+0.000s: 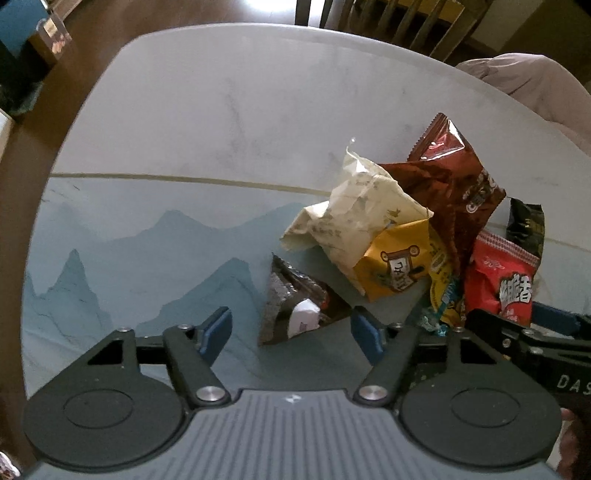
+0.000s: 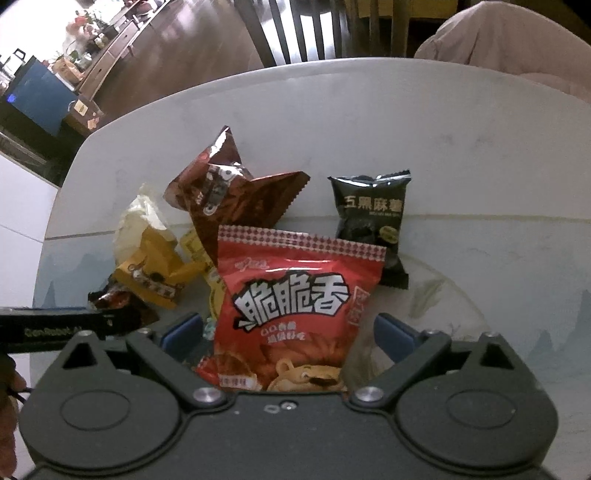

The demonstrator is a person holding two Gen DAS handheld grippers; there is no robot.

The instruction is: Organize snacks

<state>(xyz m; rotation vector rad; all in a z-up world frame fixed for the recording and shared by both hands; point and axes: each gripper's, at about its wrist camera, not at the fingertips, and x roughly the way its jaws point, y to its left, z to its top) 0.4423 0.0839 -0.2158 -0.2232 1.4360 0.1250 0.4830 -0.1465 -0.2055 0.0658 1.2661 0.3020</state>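
A: Quick pass. Left gripper (image 1: 291, 332)?

B: Jaws spread, blue pads either side of a small dark wrapped snack (image 1: 295, 306) lying on the table (image 1: 184, 122). Pads not touching it, gaps on both sides.

A: Right gripper (image 2: 288, 332)?

B: Also spread. The red bag (image 2: 295, 295) with big white characters stands up between the fingers; the pads look just clear of its edges (hard to be sure low down, the gripper body hides the bag's bottom).

A: Where's the rest of the pile?

B: All bunched on the painted half of the table, near the gold stripe. Cream crumpled packet (image 1: 354, 206) leaning on a yellow packet (image 1: 395, 258) with a cartoon label. Behind them a brown foil bag (image 1: 461, 177), tilted, top corner up. A yellow-green wrapper (image 1: 443, 288) is wedged between the yellow packet and the red bag.

A: Black one?

B: Black packet (image 2: 369, 218) with pale characters, just behind the red bag's right corner, apart from the brown foil bag.

A: Background?

B: Chair backs (image 2: 295, 29) beyond the far table edge, pinkish cloth (image 2: 517, 48) at the right corner. The grippers sit near each other; each shows at the other's frame edge.
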